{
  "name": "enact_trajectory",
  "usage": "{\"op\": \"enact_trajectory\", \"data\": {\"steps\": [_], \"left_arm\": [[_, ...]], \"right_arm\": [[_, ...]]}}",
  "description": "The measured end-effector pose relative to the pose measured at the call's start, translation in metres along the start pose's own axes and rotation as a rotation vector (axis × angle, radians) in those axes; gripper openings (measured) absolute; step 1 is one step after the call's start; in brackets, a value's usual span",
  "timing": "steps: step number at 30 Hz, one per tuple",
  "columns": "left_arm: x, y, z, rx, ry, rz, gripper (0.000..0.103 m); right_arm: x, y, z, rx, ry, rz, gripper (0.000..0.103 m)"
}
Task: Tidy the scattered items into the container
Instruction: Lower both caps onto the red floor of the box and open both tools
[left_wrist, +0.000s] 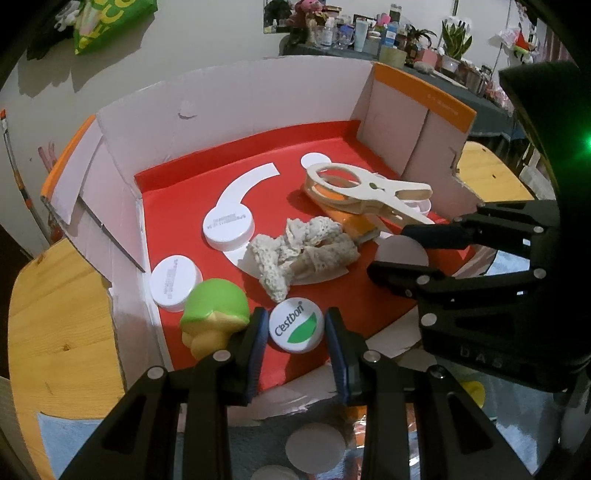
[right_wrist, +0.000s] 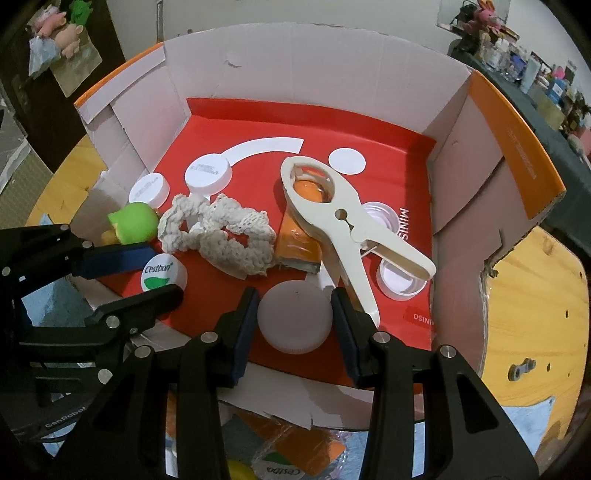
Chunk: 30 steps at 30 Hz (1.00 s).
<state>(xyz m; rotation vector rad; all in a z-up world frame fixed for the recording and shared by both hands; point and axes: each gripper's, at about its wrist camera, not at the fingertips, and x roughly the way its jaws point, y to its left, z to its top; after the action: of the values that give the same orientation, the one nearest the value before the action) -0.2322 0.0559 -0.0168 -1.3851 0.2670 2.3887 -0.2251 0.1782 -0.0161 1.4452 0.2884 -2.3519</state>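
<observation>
Both claws lower caps into the box

Left claw (left_wrist: 293, 328) brackets the Cestbon cap (left_wrist: 295, 325); right claw (right_wrist: 293, 314) brackets the plain cap (right_wrist: 294, 315). Whether they pinch, I cannot tell. Spread fully, then lift straight, clear of the cardboard box (right_wrist: 303, 74).

Two wrist views over one box (left_wrist: 229, 96)

Each looks forward and down from the box's (right_wrist: 295, 74) near edge, close in. The left view sits left, seemingly aimed slightly rightward; the right view sits right. Both share the box's red floor, and each catches the other gripper.
</observation>
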Motion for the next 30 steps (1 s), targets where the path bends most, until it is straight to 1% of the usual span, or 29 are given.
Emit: {"op": "enact_trajectory", "data": {"steps": [6, 30], "left_arm": [[0.0, -0.0016, 0.0024, 0.016, 0.023, 0.016, 0.034], [0.0036, -0.0018, 0.0026, 0.023, 0.032, 0.02, 0.035]], "right_arm": [[0.0016, 0.0032, 0.0045, -0.032, 0.014, -0.02, 0.039], [-0.0041, 0.0024, 0.0008, -0.031, 0.03, -0.006, 0.039]]}}
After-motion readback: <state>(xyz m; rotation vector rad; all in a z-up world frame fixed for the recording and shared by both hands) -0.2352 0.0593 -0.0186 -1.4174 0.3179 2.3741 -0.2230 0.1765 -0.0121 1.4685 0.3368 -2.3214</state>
